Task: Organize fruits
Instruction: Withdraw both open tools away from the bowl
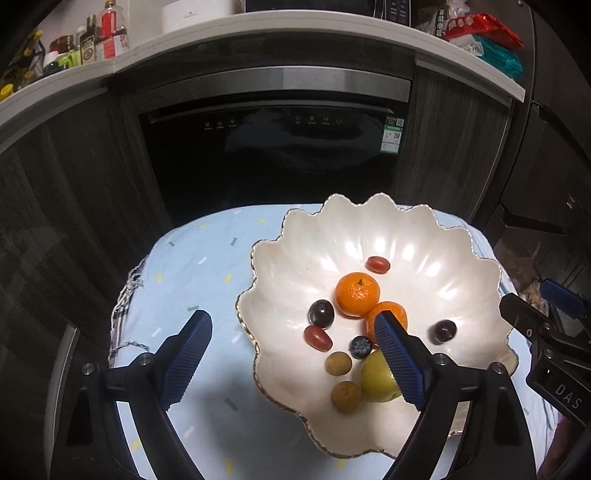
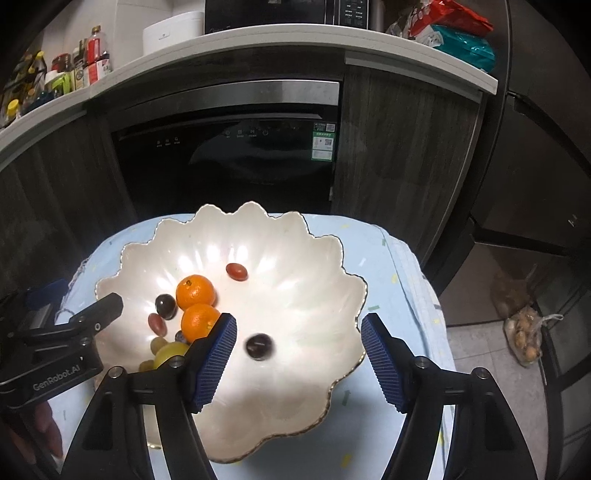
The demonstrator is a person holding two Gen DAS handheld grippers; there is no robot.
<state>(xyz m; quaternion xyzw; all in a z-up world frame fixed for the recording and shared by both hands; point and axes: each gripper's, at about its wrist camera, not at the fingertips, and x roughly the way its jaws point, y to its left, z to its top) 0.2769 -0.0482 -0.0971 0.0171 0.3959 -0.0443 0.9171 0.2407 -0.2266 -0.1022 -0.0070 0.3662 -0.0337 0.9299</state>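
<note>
A scalloped white bowl [image 1: 424,266] [image 2: 295,266] with a gold rim stands on a light blue cloth. In it lie two mandarins [image 1: 357,294] [image 2: 195,291], a dark grape [image 1: 321,314], two red grapes [image 1: 378,264], a blueberry [image 1: 361,347], two brown longans [image 1: 346,396] and a yellow-green fruit [image 1: 378,380]. My left gripper [image 1: 292,323] is open over the bowl's left rim, with its right finger above the fruit pile and nothing held. My right gripper [image 2: 299,323] is open over the bowl's right half. A blurred dark grape [image 2: 259,346] [image 1: 443,331] lies free on the bowl floor between its fingers.
The cloth-covered table [image 1: 207,258] is small, with edges close on every side of the bowl. Behind it stands a black dishwasher [image 1: 269,162] under a white counter with bottles [image 1: 92,40] and snack bags [image 1: 480,33]. A plastic bag [image 2: 524,339] sits on the floor at right.
</note>
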